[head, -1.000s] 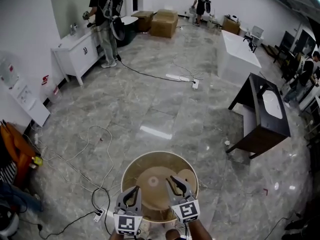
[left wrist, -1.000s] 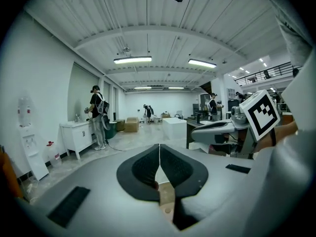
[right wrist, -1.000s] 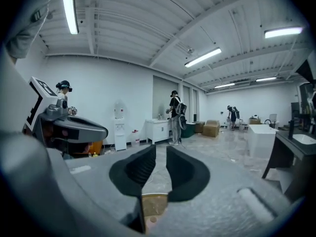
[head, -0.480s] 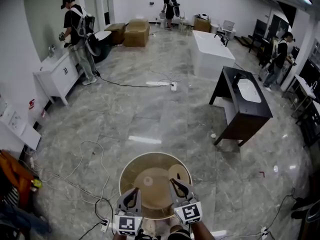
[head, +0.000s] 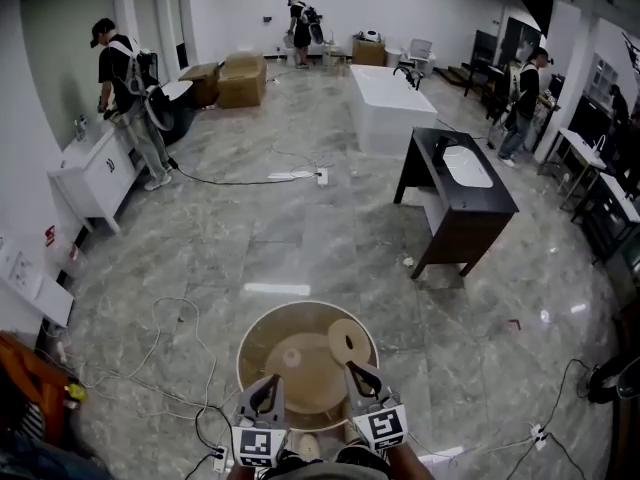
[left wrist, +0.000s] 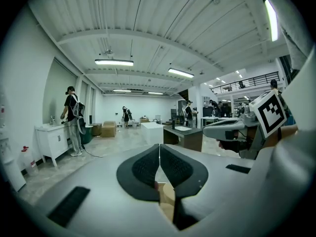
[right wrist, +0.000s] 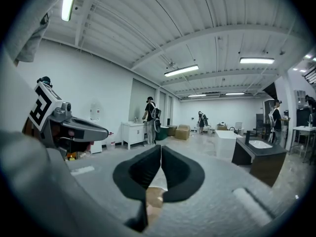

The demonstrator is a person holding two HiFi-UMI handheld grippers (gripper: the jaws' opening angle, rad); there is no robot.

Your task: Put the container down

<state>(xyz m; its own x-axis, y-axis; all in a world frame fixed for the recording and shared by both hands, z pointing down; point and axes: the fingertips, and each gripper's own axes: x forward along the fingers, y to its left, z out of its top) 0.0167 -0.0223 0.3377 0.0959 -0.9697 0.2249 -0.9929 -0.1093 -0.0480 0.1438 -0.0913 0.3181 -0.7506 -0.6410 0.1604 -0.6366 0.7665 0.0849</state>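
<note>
Cables (head: 172, 303) snake over the floor (head: 300, 228) at left, below the round tan container (head: 295, 358) held up off it. The left gripper (head: 267, 381) pinches the near rim, the right gripper (head: 352, 369) has just closed its jaws there too; a dark sink cabinet (head: 455, 203) stands well off right.

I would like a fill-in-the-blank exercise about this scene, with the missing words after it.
The round tan container is gripped at its near rim by ___ grippers.
The jaws of the left gripper and the right gripper are ___.
The dark vanity cabinet holds a ___ sink.
Missing words: two; shut; white.
</note>
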